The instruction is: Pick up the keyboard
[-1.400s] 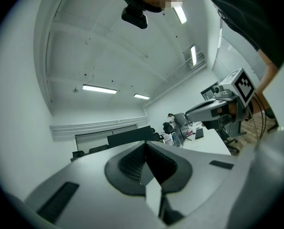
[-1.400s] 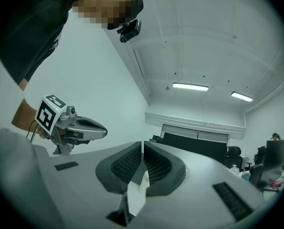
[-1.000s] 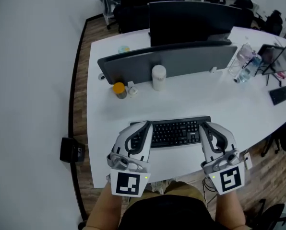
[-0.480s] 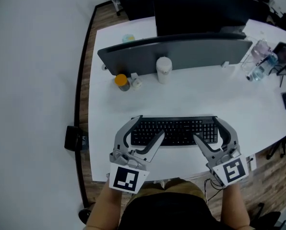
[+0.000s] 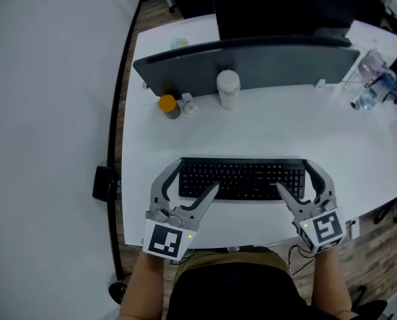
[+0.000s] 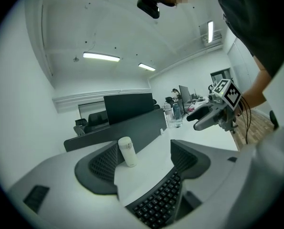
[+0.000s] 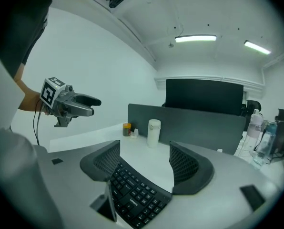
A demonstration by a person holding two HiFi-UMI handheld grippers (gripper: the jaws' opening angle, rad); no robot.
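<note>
White curved desk (image 5: 265,135) bearing the black rectangular keyboard (image 5: 242,179), which lies flat near the desk's front edge, directly before the person. Beyond the keyboard, a long grey partition screen (image 5: 252,62) stands along the desk; a black flat monitor (image 5: 285,5) rises behind the screen, farther from the keyboard. The left gripper (image 5: 194,177), grey with a marker cube, sits at the keyboard's left end, one jaw beyond the far left corner and the other over the near edge. Its jaws are spread and opening; the left gripper view shows the keyboard's end between them, with neither ribbed pad pressing on it. The right gripper (image 5: 293,175), of the same build, sits at the keyboard's right end. Its jaws are likewise spread and opening, the keyboard's end between them and unpinched. A white cylindrical bottle (image 5: 228,89) stands upright beyond the keyboard, just before the screen. A small jar with an orange lid (image 5: 167,105) stands beyond the keyboard's left end, left of the bottle.
</note>
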